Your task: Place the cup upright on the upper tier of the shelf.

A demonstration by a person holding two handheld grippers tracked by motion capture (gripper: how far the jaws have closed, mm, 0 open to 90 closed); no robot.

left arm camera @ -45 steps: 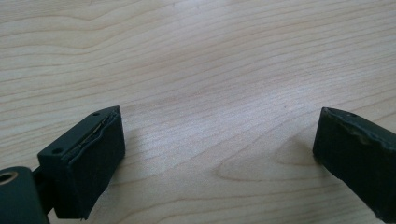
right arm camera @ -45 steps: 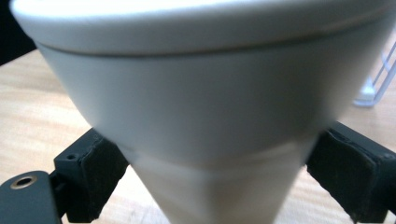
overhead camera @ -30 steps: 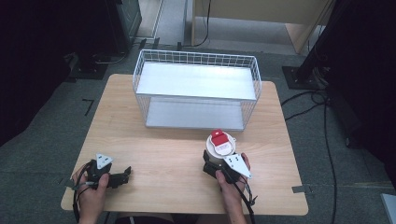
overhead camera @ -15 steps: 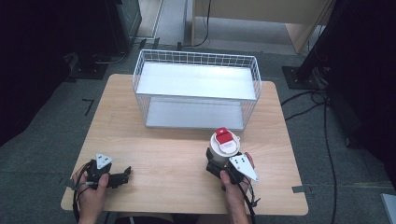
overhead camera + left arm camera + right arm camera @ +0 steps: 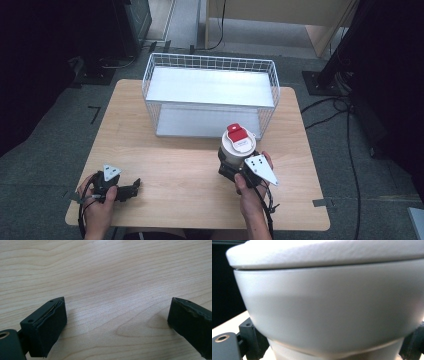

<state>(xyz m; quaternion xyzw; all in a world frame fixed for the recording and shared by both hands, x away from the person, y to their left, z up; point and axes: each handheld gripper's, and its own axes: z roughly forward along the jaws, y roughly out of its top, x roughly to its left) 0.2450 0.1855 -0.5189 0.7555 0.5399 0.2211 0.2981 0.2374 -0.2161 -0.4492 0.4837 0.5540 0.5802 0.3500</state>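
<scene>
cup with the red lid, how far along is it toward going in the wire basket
Done: the right gripper is shut on the cup, which seems lifted off the table. In hand: the cup sits just in front of the wire basket, not yet over its rim. Left: carrying it over, lowering it in, letting go. The left gripper rests open on the table.

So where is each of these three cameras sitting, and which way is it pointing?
High view: above the person's side, looking forward and down on the table, the wire basket and a cup; both forearms and hands enter from below.
Left gripper view: rides on the left hand-held gripper, looking along its two spread jaws at bare tabletop.
Right gripper view: rides on the right hand-held gripper, looking close at the cup's grey side between its jaws.
Shared: the cup shows in the high and right gripper views; the tabletop in the high and left.
</scene>
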